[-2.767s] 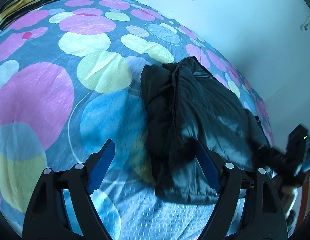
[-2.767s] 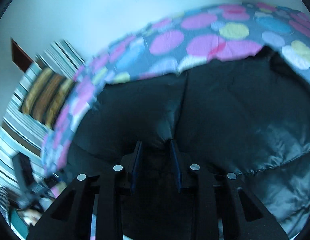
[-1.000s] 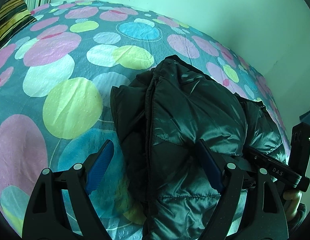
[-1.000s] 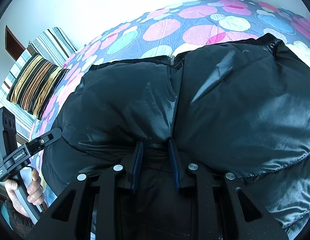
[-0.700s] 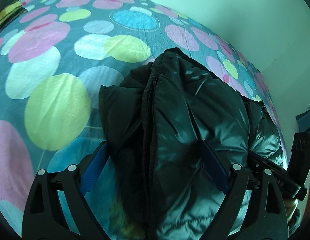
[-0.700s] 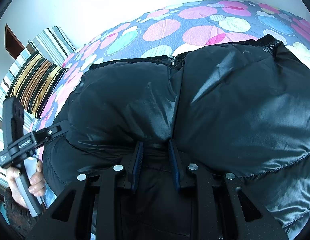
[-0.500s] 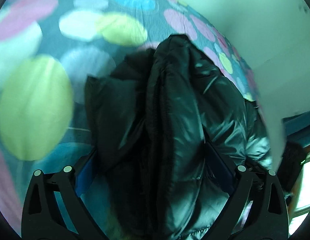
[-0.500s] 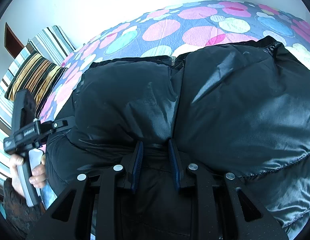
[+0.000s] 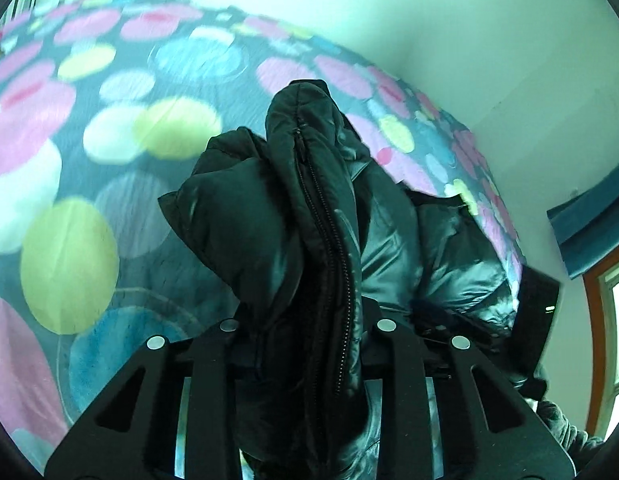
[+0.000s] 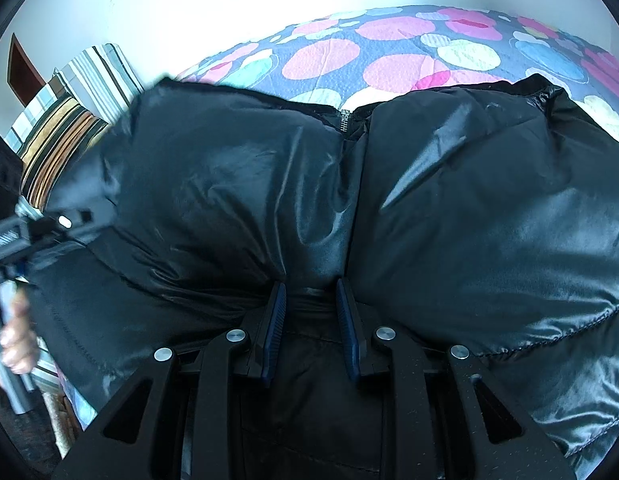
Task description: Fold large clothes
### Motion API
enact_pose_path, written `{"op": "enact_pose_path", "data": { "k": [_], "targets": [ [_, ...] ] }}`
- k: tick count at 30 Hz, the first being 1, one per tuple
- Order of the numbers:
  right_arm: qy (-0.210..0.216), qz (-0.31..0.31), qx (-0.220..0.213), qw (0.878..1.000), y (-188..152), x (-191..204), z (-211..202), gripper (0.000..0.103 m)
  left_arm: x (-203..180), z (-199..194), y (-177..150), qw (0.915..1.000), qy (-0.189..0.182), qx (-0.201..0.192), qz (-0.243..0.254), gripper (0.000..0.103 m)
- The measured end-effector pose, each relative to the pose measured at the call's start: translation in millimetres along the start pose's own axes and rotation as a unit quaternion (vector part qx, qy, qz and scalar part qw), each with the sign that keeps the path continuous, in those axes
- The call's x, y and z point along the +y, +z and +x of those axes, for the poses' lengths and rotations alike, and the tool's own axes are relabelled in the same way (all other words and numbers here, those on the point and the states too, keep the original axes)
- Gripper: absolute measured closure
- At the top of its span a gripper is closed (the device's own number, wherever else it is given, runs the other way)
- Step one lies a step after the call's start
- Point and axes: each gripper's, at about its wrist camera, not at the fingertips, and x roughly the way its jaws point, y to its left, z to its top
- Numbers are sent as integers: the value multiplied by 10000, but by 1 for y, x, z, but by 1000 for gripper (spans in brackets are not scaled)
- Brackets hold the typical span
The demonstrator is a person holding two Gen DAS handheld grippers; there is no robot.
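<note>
Left wrist view: the left hand-held gripper (image 9: 305,344) is clamped on a bunched fold of the black puffer jacket (image 9: 309,216), its zipper (image 9: 329,240) running straight ahead between the fingers; the spotted bedspread (image 9: 69,160) lies beyond.

Right wrist view: the right hand-held gripper (image 10: 311,320) pinches the jacket's hem, the jacket spreading ahead over the bed, striped pillows (image 10: 61,128) far left.

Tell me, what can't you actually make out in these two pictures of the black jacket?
- Left gripper fingertips: left wrist view, buried in the jacket.
- Jacket's lower part: right wrist view, behind the right gripper and cut off by the frame edge.
- Bedspread pattern: left wrist view, motion-blurred.
</note>
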Motion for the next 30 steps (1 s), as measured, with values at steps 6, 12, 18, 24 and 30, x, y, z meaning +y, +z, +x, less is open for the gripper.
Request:
{"op": "enact_pose_path", "data": {
  "k": [6, 12, 18, 24, 30],
  "targets": [
    [135, 164, 56, 9998, 6, -5, -5, 77, -51, -17, 9, 9980, 360, -143, 491, 76],
    [305, 334, 22, 9990, 11, -16, -21, 77, -90, -25, 12, 9936, 768, -176, 813, 76],
    [145, 349, -406, 9985, 14, -41, -64, 77, -123, -23, 11, 9872, 1159, -146, 1086, 76],
    [-221, 657, -594, 9958, 10, -99, -103, 77, -169, -16, 11, 9801, 1462, -141, 1333, 76],
    [-344, 809, -539, 9947, -1, -134, -115, 77, -215, 3, 6, 9707, 1742, -154, 1649, 75]
  ]
}}
